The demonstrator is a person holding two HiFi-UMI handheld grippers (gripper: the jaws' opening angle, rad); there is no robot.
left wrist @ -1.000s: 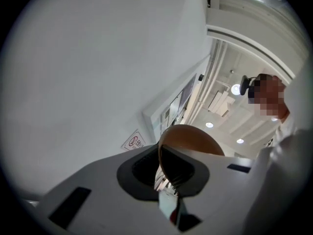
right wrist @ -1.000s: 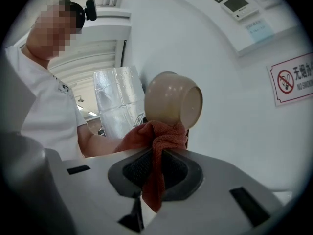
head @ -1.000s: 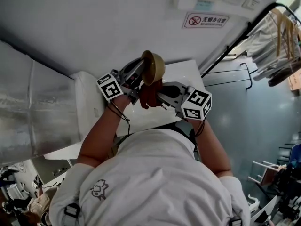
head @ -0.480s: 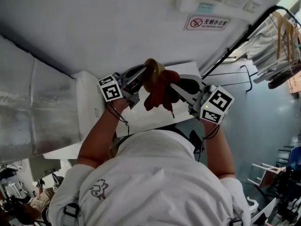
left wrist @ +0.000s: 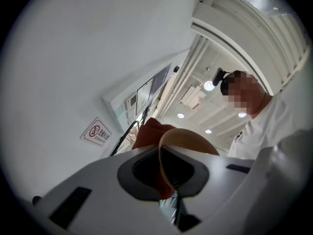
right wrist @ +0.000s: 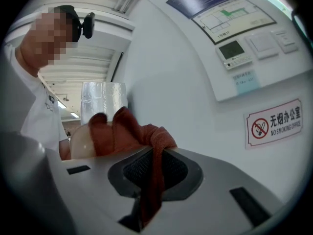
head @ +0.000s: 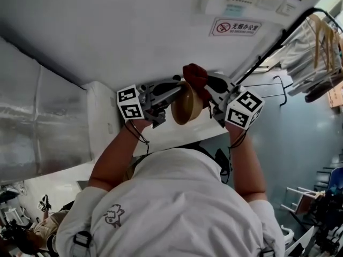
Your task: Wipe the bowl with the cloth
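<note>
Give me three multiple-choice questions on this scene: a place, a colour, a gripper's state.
1. Where is the cloth? A hanging loose well below the bowl; B bunched against the bowl; C out of sight.
2. What colour is the cloth? A blue; B white; C red.
3. How is the left gripper? A shut on the bowl's rim; B open and empty; C shut on the cloth.
Answers: 1 B, it sits at the bowl's edge in the right gripper; 2 C, red in every view; 3 A, the rim runs between its jaws.
</note>
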